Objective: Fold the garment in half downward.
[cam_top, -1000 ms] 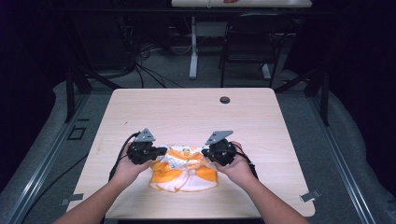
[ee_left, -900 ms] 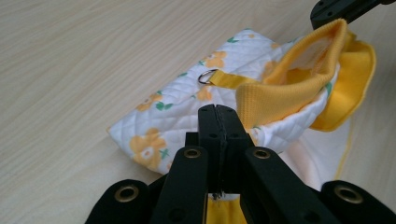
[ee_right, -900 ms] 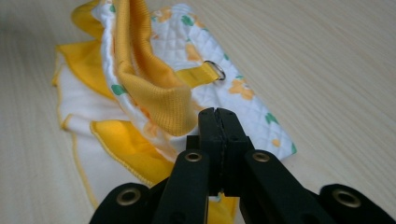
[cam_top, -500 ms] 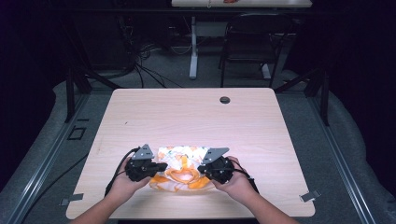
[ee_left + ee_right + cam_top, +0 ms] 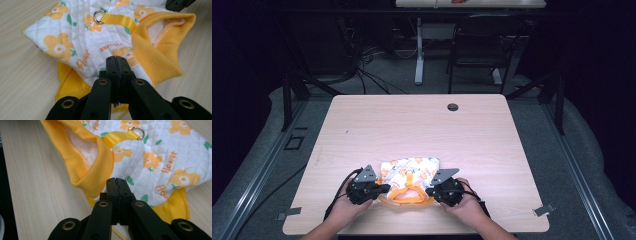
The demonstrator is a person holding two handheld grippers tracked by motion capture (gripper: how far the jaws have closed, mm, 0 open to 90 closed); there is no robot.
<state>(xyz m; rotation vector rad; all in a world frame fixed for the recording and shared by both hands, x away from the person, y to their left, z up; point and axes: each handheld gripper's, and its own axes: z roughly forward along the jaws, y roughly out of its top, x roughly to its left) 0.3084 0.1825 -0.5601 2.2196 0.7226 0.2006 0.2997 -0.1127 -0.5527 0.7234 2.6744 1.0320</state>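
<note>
Near table (image 5: 362, 125) edge, at centre, small quilted flower-print garment (image 5: 409, 172) lying flat, yellow ribbed collar (image 5: 160, 47) facing person. Left gripper (image 5: 379, 189) sitting at garment's left near corner, right gripper (image 5: 429, 191) at right near corner; both showing jaws pressed together, pinching garment's near hem.

Wooden table (image 5: 422, 125), flowered garment (image 5: 409, 172) near its front edge, left gripper (image 5: 379, 189) and right gripper (image 5: 432, 191) touching its yellow collar (image 5: 407, 199).
</note>
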